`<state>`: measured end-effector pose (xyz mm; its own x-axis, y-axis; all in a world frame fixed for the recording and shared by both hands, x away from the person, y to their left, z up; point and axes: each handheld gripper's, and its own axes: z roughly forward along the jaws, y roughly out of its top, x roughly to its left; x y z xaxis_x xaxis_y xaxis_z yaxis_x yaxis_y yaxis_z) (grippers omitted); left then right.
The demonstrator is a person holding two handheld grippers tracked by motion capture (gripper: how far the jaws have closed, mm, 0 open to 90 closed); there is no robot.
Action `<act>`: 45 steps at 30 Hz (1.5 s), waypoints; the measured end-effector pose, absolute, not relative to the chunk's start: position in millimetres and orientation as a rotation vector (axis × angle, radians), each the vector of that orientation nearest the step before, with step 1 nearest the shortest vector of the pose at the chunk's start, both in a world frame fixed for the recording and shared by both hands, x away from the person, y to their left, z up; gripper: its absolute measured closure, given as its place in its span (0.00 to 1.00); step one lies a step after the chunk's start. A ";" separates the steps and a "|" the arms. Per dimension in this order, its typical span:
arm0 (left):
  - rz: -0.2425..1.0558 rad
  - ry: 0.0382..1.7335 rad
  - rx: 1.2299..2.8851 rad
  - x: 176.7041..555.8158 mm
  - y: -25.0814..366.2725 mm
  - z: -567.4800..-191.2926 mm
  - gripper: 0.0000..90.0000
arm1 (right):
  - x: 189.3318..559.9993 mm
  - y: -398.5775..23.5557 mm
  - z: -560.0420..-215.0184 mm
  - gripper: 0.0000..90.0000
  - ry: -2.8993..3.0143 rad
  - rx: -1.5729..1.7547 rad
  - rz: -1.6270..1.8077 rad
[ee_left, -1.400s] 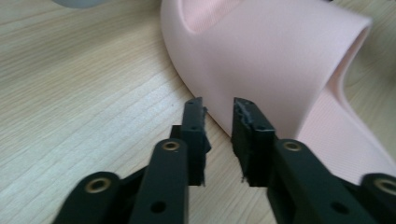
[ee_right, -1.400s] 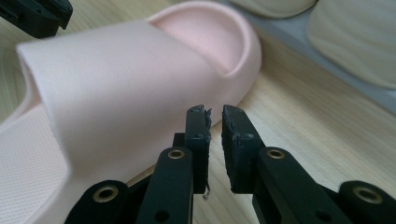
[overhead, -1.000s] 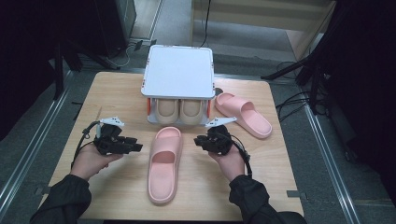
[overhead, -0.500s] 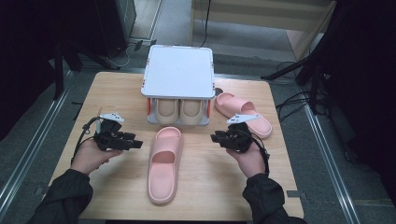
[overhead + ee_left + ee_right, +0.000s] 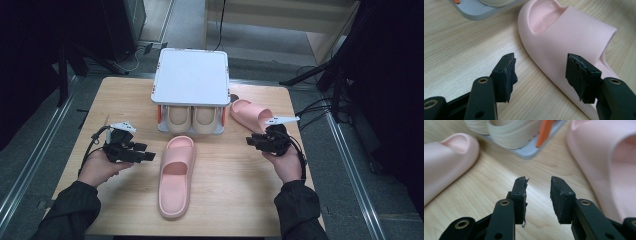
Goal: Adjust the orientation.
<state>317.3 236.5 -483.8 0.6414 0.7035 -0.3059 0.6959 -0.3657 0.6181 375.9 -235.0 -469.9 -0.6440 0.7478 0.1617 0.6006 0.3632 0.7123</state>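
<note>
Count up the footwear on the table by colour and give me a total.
Pink slippers: 2, one mid-table, one right of the rack
Beige slippers: 2, side by side under the white-topped rack
Total: 4

Table: a two-level rack stands at the far middle, with a pair of slippers side by side on its lower level under the top shelf. One slipper lies lengthwise on the table just in front of the rack, toe toward it. A second slipper lies angled just right of the rack. Left gripper sits left of the front slipper; right gripper right of it, near the angled slipper.
</note>
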 end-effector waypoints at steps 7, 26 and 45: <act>0.006 1.083 2.111 311.9 238.4 -483.9 0.43 | 393.9 -257.1 -472.9 0.72 2.379 1.302 1.159; 0.028 1.109 2.100 291.1 241.2 -483.9 0.42 | 449.2 -255.9 -494.4 0.67 2.347 1.342 1.001; 0.024 1.158 2.058 284.9 254.7 -485.6 0.42 | 463.4 -241.2 -490.3 0.96 2.369 1.359 0.968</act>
